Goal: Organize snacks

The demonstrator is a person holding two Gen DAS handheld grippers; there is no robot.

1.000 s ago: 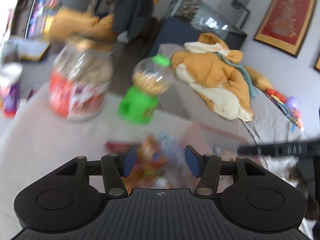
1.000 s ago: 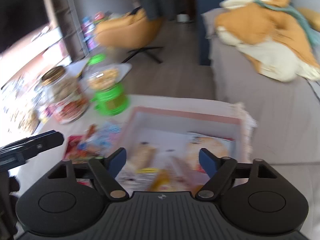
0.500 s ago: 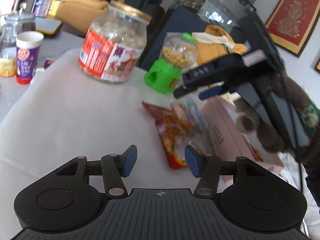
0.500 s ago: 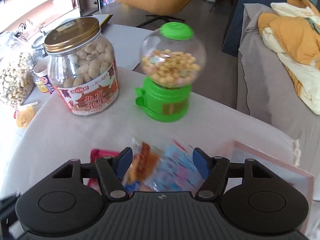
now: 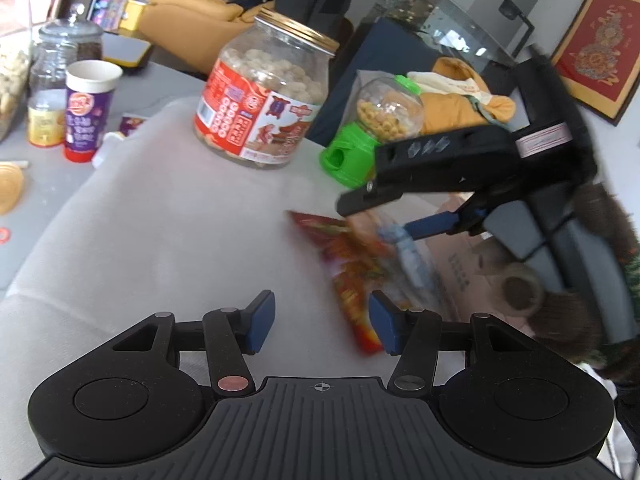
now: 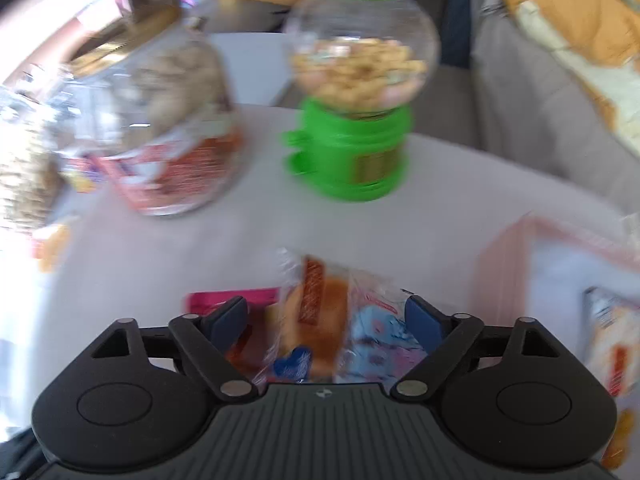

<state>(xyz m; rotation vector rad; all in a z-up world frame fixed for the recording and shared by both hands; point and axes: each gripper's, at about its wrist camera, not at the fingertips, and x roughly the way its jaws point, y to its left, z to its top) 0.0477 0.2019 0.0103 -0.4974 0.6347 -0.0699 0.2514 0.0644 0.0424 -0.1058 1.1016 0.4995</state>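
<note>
A red snack packet [image 5: 352, 280] lies on the white cloth, with a clear-wrapped bread packet [image 6: 320, 320] printed in blue on top of it. My right gripper [image 6: 324, 316] hangs low over this packet, which sits between the jaws. They are opening and the pads do not press on it. In the left wrist view the right gripper [image 5: 376, 216] reaches in from the right above the packets. A pink box [image 6: 500, 248] holding packets stands just right of them. My left gripper [image 5: 322, 324] is open with nothing in it, its right finger beside the red packet's near end.
A big peanut jar [image 5: 260, 100] with a red label and a green candy dispenser [image 5: 360, 140] stand behind the packets. A purple cup [image 5: 90, 108] and glass jars [image 5: 60, 52] crowd the far left. A sofa with an orange blanket [image 6: 580, 20] lies beyond the table.
My right gripper swung from above the pink box leftward and down over the loose packets. Its jaws narrowed, then widened again. My left gripper came nearer the table, then held still.
</note>
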